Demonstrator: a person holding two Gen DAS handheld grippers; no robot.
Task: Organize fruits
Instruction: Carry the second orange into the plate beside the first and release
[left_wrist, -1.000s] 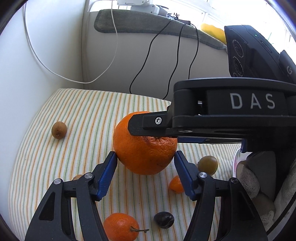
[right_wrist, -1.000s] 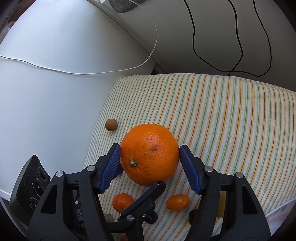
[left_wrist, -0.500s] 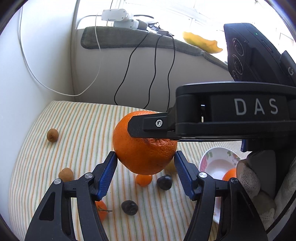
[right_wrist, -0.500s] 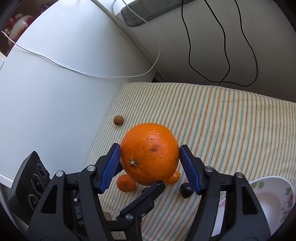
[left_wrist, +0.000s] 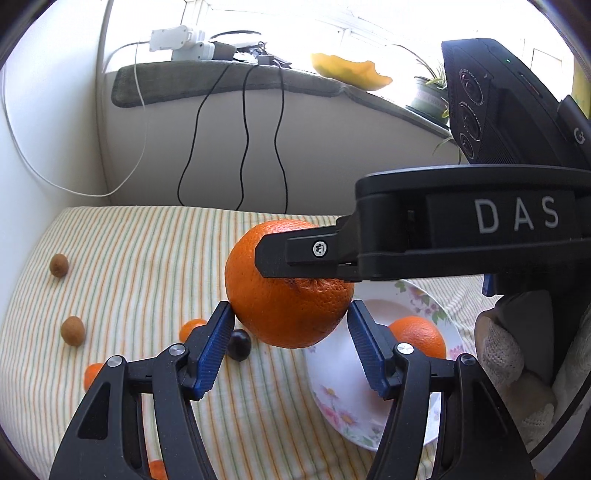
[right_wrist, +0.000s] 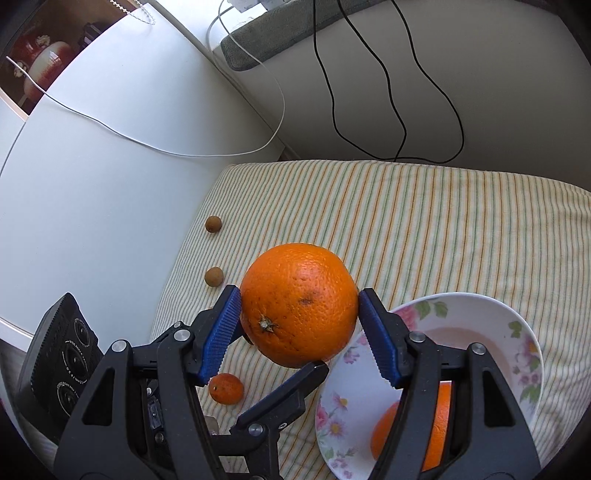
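Between blue fingers (right_wrist: 221, 328), dimpled orange (right_wrist: 299, 304).

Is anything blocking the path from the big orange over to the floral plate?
Nothing visible stands between them. The big orange, pinched between both grippers, hangs just beside the floral plate. Another orange already occupies the plate's near side; the rest is bare.
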